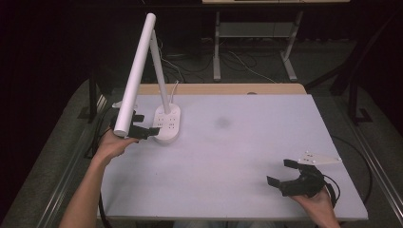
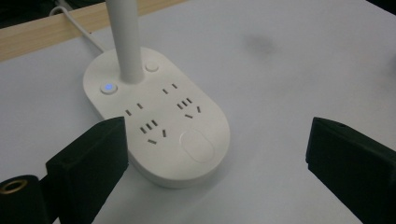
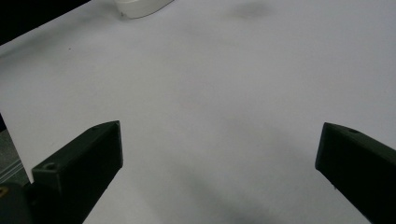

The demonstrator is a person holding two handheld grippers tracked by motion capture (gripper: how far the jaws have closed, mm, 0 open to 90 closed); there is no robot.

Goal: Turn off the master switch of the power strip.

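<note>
Black left tool (image 1: 151, 131) held at the left side of the desk (image 1: 247, 156), jaws spread wide, tips right at the near end of the lamp base (image 1: 167, 124). Nothing gripped between them. Seen along the left tool (image 2: 215, 154), one jaw just beside the base's near-left edge, the other well apart over bare desk to the right. Oval white lamp base (image 2: 159, 116) flat on the desk, socket holes across its top, a lit blue button (image 2: 108, 87) near the pole (image 2: 126, 37), a second plain round button (image 2: 152, 66) past the pole, a large oval pad (image 2: 198, 145) at the near end. White cord (image 2: 79, 25) off the far end toward the wooden strip (image 2: 42, 35) along the desk's back edge. Long white lamp head (image 1: 135, 73) angled down over the left hand (image 1: 111, 145), partly hiding the tool from above.

Black right tool (image 1: 284, 172) low near the front right corner, also spread wide and holding nothing, right hand (image 1: 316, 202) at the front edge. Grey three-cornered plate (image 1: 319, 158) close to the desk's right edge. Along the right tool (image 3: 219, 158), open white surface ahead, a faint dark smudge (image 3: 252, 10) far off, a sliver of the lamp base (image 3: 140, 5) at the top.

Wide bare stretch of desk between the two tools; faint smudge (image 1: 222, 122) mid-desk. Floor with cables (image 1: 242, 61) and metal table legs (image 1: 217, 47) beyond the back edge.
</note>
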